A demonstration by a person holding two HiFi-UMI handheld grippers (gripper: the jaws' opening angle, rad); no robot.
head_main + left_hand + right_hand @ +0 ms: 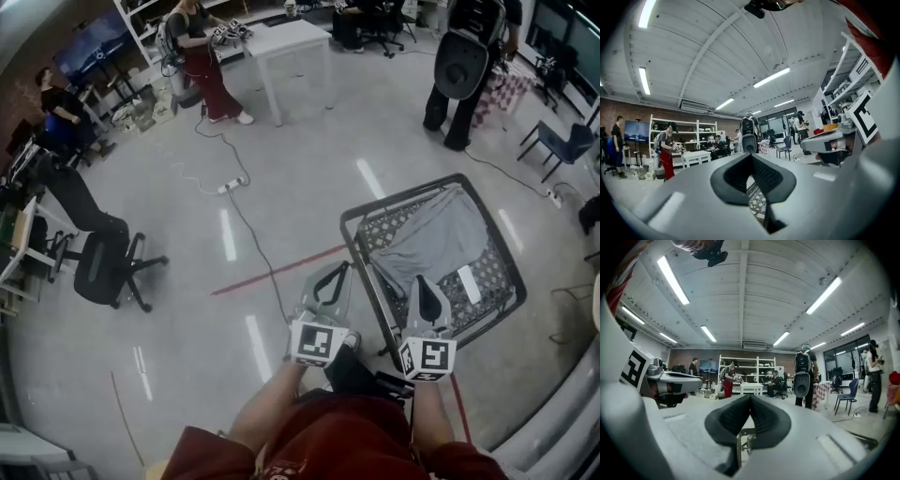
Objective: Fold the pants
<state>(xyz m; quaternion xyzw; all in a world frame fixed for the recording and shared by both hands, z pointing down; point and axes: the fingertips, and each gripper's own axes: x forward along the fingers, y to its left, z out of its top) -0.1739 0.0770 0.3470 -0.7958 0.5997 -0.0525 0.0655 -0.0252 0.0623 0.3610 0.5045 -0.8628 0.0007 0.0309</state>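
Note:
Grey pants (pixel 433 234) lie crumpled in a black wire basket (pixel 361 217) on the floor, ahead and to the right of me. My left gripper (pixel 328 274) is held level just left of the basket's near corner, jaws shut and empty. My right gripper (pixel 423 281) hovers over the basket's near edge, close to the pants but apart from them, also shut and empty. In the left gripper view the shut gripper (pixel 751 155) has a bit of the basket's mesh showing below its pads. In the right gripper view the shut gripper (pixel 750 398) sits above the basket's metal frame (pixel 743 439).
A white table (pixel 291 42) and a person in red trousers (pixel 211 80) stand far ahead. Another person (pixel 459 70) stands to the right of the table. A black office chair (pixel 108 267) is at the left. A cable with a power strip (pixel 230 186) and a red line (pixel 281 267) cross the floor.

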